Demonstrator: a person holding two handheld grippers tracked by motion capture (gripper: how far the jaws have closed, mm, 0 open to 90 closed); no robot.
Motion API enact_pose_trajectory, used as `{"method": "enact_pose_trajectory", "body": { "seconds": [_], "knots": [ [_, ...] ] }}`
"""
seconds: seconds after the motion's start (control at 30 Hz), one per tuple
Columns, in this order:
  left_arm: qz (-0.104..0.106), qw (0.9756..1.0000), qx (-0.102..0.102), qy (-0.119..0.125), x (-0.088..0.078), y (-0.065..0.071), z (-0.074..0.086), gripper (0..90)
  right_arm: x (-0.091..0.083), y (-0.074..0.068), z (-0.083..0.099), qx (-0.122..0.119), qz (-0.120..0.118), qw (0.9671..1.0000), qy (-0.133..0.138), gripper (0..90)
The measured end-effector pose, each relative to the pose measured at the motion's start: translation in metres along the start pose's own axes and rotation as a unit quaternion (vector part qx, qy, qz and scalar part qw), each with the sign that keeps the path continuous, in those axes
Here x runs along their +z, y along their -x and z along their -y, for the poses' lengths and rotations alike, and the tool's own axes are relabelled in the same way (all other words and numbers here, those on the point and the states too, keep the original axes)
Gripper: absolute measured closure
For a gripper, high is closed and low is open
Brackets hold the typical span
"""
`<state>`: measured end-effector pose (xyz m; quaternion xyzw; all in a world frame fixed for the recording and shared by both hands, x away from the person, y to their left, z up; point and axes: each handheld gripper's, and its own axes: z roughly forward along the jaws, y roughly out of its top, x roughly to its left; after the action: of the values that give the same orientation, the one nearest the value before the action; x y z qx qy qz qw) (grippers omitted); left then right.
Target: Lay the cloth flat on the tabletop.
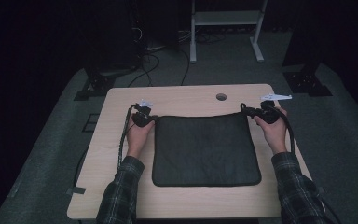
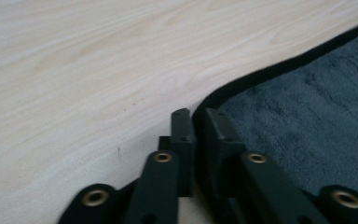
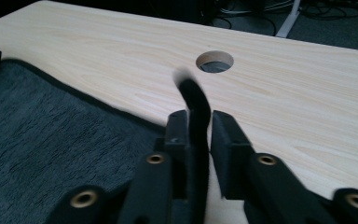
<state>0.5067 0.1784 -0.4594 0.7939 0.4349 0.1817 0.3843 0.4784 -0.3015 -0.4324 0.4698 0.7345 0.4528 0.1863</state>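
Note:
A dark grey mat (image 1: 205, 149) with black edging lies flat in the middle of the light wooden table (image 1: 182, 95). My left gripper (image 1: 152, 118) is at the mat's far left corner. In the left gripper view its jaws (image 2: 199, 117) stand close together, pinching the black edge of the mat (image 2: 307, 107). My right gripper (image 1: 249, 112) is at the far right corner. There the mat's (image 3: 42, 126) corner sticks up, blurred, between the jaws (image 3: 199, 122), with a thin gap beside the right-hand jaw.
A round cable hole (image 1: 221, 96) (image 3: 214, 61) sits in the table just beyond the mat's far edge. Bare wood runs around the mat on all sides. Behind the table stand a white frame (image 1: 226, 28) and loose cables on the dark floor.

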Motion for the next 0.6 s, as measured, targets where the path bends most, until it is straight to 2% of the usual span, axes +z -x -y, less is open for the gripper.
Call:
{"method": "enact_pose_trajectory", "body": {
  "seconds": [0.1,0.23,0.3,0.33,0.37,0.43,0.6],
  "knots": [
    [0.000,0.9999,-0.005,0.012,-0.006,-0.002,-0.001,68.5,-0.003,0.002,0.000,0.002,0.001,1.0000,0.004,70.1],
    [0.004,1.0000,0.003,0.007,-0.015,-0.002,0.001,60.6,-0.008,-0.001,0.000,-0.001,-0.004,1.0000,0.005,65.1],
    [0.014,0.9999,0.001,0.007,-0.019,-0.001,0.003,56.6,-0.010,-0.005,0.000,-0.011,-0.006,0.9999,-0.003,62.9],
    [0.014,0.9999,0.001,0.007,-0.019,-0.001,0.003,55.1,-0.011,-0.007,0.000,-0.017,-0.007,0.9998,-0.007,61.9],
    [0.026,0.9997,-0.001,0.004,-0.024,0.000,0.005,53.4,-0.012,-0.010,0.001,-0.021,-0.008,0.9997,-0.007,61.6],
    [0.028,0.9996,0.007,0.008,-0.031,0.002,0.007,52.4,-0.013,-0.015,0.002,-0.025,-0.012,0.9996,-0.010,58.9],
    [0.038,0.9992,0.010,0.007,-0.043,0.008,0.014,47.9,-0.013,-0.024,0.006,-0.036,-0.028,0.9987,-0.021,51.2]
  ]
}}
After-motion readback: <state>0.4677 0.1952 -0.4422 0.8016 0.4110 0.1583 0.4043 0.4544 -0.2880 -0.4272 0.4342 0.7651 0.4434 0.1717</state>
